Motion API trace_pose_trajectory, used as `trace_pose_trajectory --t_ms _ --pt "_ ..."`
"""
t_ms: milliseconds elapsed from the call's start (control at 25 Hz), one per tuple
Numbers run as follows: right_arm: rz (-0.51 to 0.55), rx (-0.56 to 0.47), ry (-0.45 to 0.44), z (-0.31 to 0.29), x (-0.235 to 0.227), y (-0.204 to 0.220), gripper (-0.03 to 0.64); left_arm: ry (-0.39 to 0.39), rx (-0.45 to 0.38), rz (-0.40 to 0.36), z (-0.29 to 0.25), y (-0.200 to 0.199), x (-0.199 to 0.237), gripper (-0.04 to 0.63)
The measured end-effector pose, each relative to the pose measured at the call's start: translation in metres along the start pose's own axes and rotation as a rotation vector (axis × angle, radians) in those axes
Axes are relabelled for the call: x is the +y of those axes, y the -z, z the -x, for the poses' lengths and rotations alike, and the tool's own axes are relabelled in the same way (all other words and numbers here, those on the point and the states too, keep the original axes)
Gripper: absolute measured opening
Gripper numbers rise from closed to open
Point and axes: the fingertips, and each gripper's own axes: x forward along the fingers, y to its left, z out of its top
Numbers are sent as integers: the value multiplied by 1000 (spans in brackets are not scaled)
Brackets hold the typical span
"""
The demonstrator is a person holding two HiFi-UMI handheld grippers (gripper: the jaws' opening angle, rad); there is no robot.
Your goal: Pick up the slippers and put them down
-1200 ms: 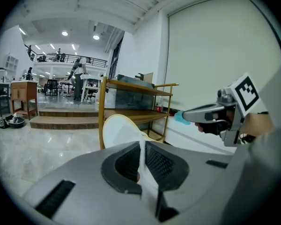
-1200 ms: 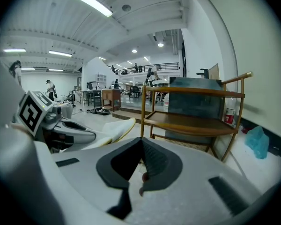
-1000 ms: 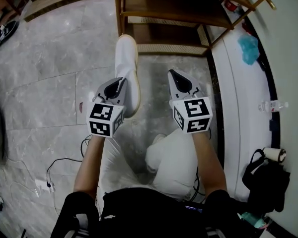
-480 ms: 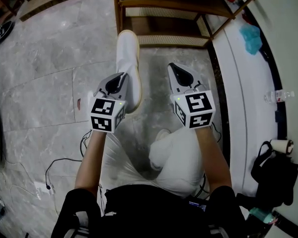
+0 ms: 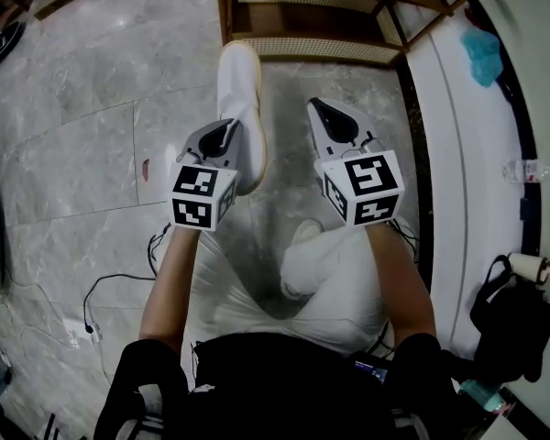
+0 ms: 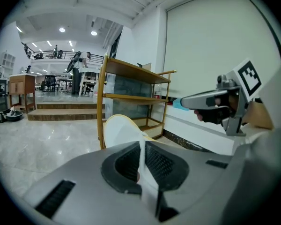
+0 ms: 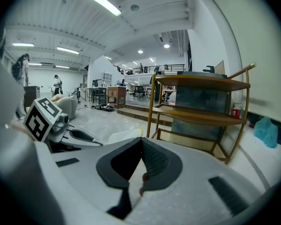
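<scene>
A white slipper (image 5: 236, 99) with a pale tan sole rim hangs over the grey marble floor, pointing away from me toward the shelf. My left gripper (image 5: 225, 128) is shut on its rear edge. In the left gripper view a thin white strip of the slipper (image 6: 119, 129) is pinched where the left gripper (image 6: 141, 143) closes. My right gripper (image 5: 315, 108) floats beside it to the right, shut, with nothing in it. Its own view shows the right gripper (image 7: 141, 140) with jaws meeting at the tip and the slipper (image 7: 124, 136) off to the left. No second slipper is in view.
A wooden shelf rack (image 5: 312, 7) with cane panels stands just ahead. A white raised ledge (image 5: 458, 154) runs along the right, carrying a blue cloth (image 5: 484, 58) and a bottle (image 5: 524, 169). A black bag (image 5: 513, 314) sits at the right and cables (image 5: 119, 296) trail at the left.
Both grippers have sunk toward the floor, the left one still carrying the slipper. Neither gripper's jaws have changed.
</scene>
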Motion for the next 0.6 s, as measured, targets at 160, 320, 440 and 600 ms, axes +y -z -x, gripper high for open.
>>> trace_pose_trajectory --t_ms 160,320,440,600 --pt "-5 24 -12 -3 -3 19 -2 -2 30 -7 -7 17 -1 15" --pt "21 31 -43 -6 -4 29 -2 -12 72 -13 -17 46 3 15" --pt "54 35 -31 -5 -5 33 -2 -18 123 -6 -26 75 2 15" --pt "71 44 -52 -5 2 37 -2 -26 190 -3 -37 111 2 15"
